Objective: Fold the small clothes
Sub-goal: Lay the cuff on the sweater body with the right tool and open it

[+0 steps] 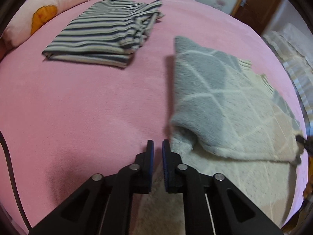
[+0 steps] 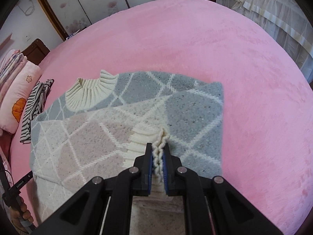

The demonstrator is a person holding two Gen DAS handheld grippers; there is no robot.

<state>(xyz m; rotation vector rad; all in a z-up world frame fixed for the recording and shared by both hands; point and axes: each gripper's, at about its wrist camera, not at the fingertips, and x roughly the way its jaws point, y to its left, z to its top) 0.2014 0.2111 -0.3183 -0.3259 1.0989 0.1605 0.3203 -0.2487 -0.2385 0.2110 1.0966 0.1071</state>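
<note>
Right gripper clamped on the ribbed cream hem of the diamond-patterned sweater mid-frame on the pink bed, left gripper pinched nearly shut, seemingly empty, striped garment folded upper left.

no text anywhere is clear enough to read.
</note>
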